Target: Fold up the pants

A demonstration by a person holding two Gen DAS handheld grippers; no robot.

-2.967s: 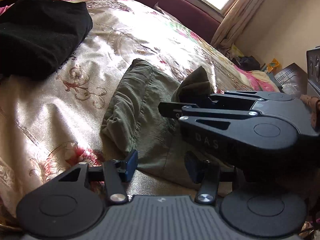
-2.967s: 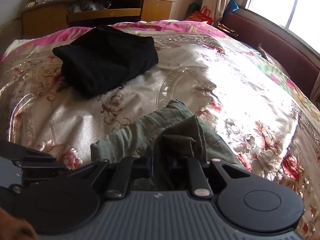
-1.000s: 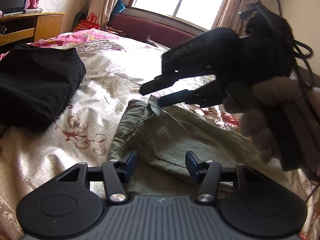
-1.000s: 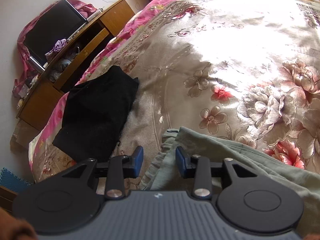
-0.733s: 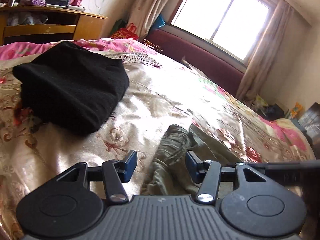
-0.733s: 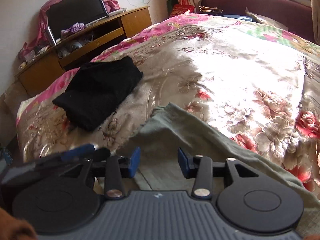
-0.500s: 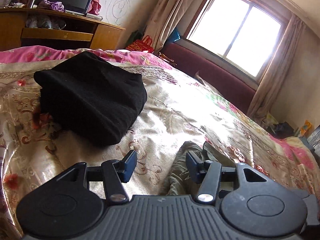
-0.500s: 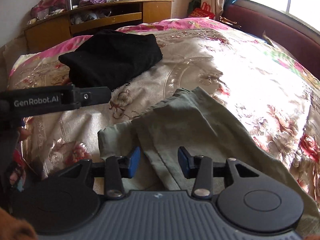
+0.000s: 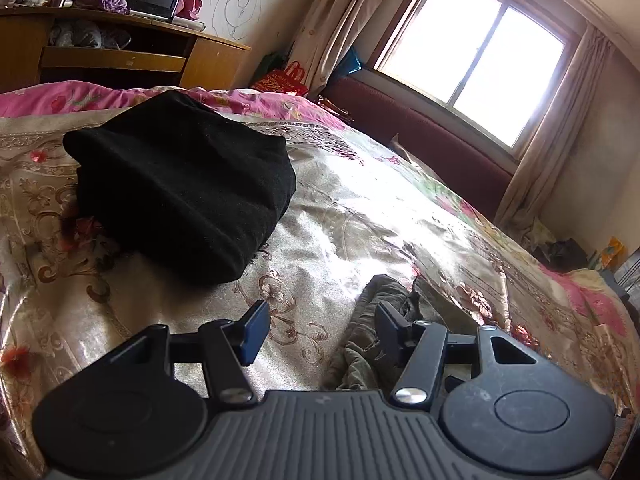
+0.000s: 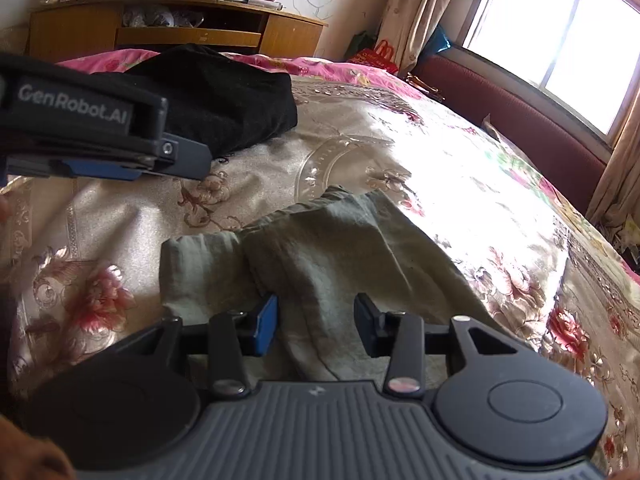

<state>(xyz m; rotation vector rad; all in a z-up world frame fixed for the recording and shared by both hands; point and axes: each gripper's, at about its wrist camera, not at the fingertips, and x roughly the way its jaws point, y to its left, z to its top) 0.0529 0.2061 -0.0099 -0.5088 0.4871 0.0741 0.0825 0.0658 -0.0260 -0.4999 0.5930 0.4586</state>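
Now your pants lie folded on the bed, long axis running from the right gripper away up-left; both jaws open, empty.

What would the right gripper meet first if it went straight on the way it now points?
Most likely the green pants: the right gripper is open, with the folded cloth lying right ahead between its fingers. Depth is unclear, so it may be hovering just above them.

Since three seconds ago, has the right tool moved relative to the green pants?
Yes. The right tool, then shut on a raised fold, is open and empty, hovering over the green pants lying flat on the bedspread.
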